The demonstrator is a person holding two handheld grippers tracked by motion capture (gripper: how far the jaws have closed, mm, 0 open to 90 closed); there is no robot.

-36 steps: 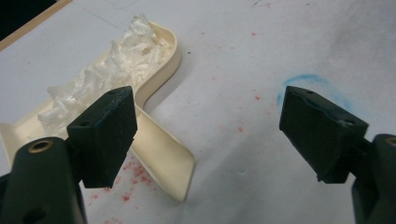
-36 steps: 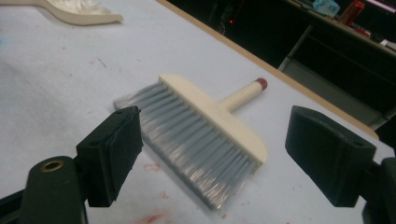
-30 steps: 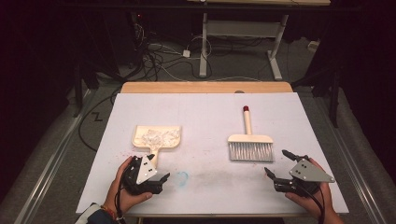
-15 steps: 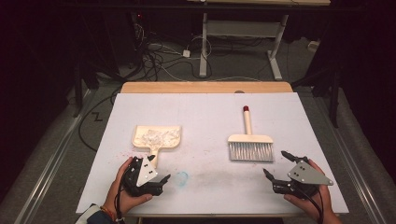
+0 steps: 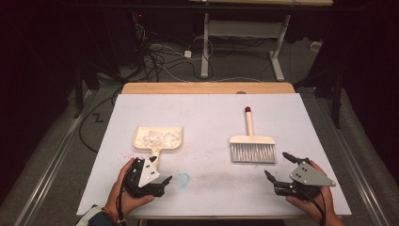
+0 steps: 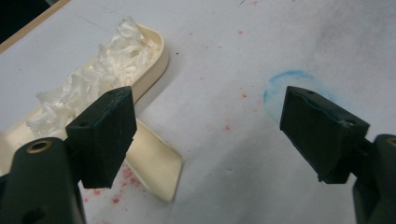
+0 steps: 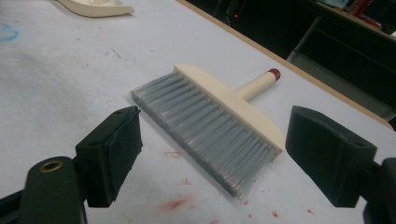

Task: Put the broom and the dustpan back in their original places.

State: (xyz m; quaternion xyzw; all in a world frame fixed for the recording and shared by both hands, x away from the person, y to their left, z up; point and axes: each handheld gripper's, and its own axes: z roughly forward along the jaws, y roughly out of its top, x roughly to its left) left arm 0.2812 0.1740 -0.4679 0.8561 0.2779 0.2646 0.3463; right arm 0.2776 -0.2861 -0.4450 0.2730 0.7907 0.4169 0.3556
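White table (image 5: 211, 113) bearing cream dustpan (image 5: 157, 139) at left, heaped with white shredded scraps (image 5: 160, 137), handle toward the near edge. Cream brush (image 5: 251, 143) with grey bristles lying flat at right, red-tipped handle pointing away. Left gripper (image 5: 165, 181) just beside the dustpan handle, 2 jaws spread wide, nothing held; blue smudge (image 6: 285, 84) between them. Right gripper (image 5: 278, 165) near the bristles, jaws released wide, empty, apart from the brush.

Lab or workshop: white-covered table (image 5: 207, 108), tangled floor cables (image 5: 160, 56), bare bench frame (image 5: 242, 33) behind.
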